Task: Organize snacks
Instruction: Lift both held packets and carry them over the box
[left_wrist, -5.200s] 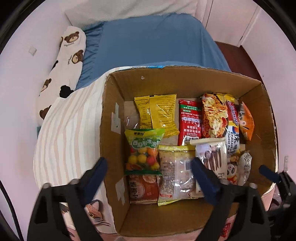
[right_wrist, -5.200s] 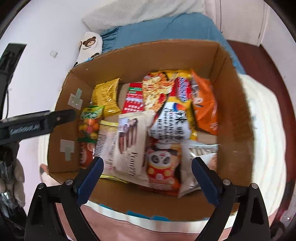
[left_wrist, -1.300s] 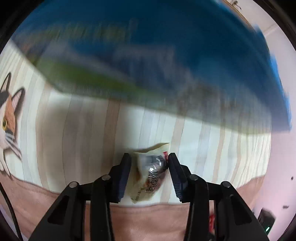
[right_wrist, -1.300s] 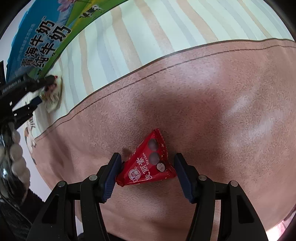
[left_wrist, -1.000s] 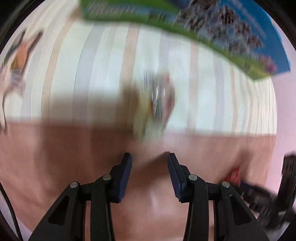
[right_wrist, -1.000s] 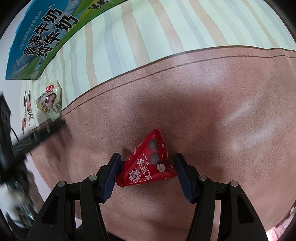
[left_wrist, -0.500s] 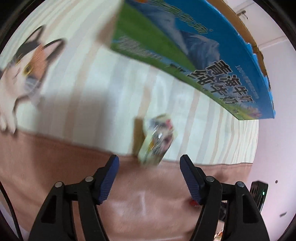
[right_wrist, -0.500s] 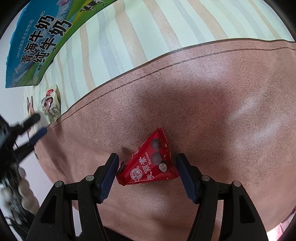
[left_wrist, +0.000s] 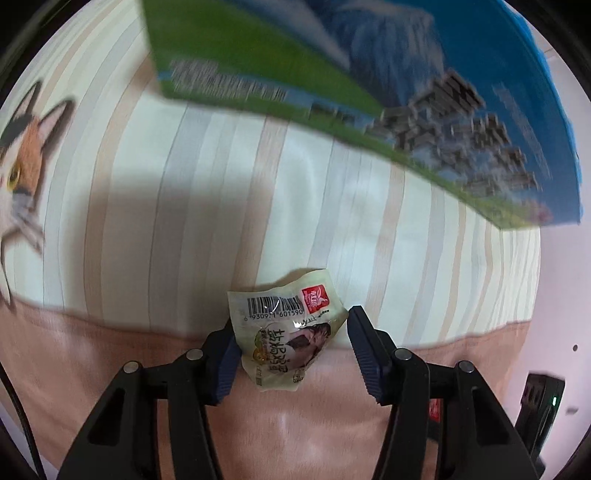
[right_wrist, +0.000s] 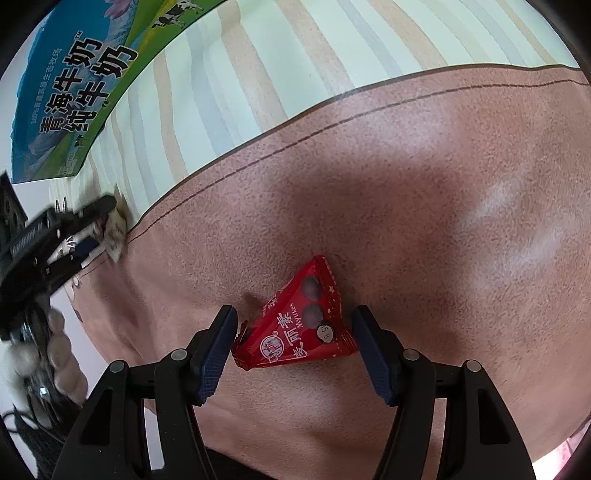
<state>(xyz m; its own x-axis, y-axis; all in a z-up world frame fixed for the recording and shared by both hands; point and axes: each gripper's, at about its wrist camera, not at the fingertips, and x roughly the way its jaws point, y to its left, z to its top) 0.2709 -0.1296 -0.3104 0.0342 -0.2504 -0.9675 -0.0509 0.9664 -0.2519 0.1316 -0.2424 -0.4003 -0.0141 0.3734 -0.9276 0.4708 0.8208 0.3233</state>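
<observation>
A pale snack packet (left_wrist: 286, 339), printed with a barcode and a small red logo, is seen between the blue-padded fingers (left_wrist: 224, 363) of the left gripper (left_wrist: 291, 354), right where a striped cream sheet (left_wrist: 229, 206) meets a pinkish-brown blanket (left_wrist: 110, 373) on the bed. The fingers are closing on it: the left pad is pressed against the packet's edge, while a narrow gap is left at the right pad, so no firm hold is shown. A cartoon cat (left_wrist: 22, 173) is printed on the sheet at the far left of this view, and the blue and green side of a milk carton box (left_wrist: 332, 70) is blurred across the top.

In the right wrist view, a red triangular snack packet (right_wrist: 299, 325) is lying flat on the blanket, framed by the right gripper (right_wrist: 293, 345). Its fingers (right_wrist: 216, 356) are set a little wider than the packet; one corner is just beside the left pad, and the right pad is kept clear of it. The box (right_wrist: 70, 99) is seen at the upper left, resting on the striped sheet (right_wrist: 258, 77), well apart from the red packet. At the far left edge the left gripper (right_wrist: 107, 229) is glimpsed with the pale packet (right_wrist: 115, 232) at its tips, blurred.
</observation>
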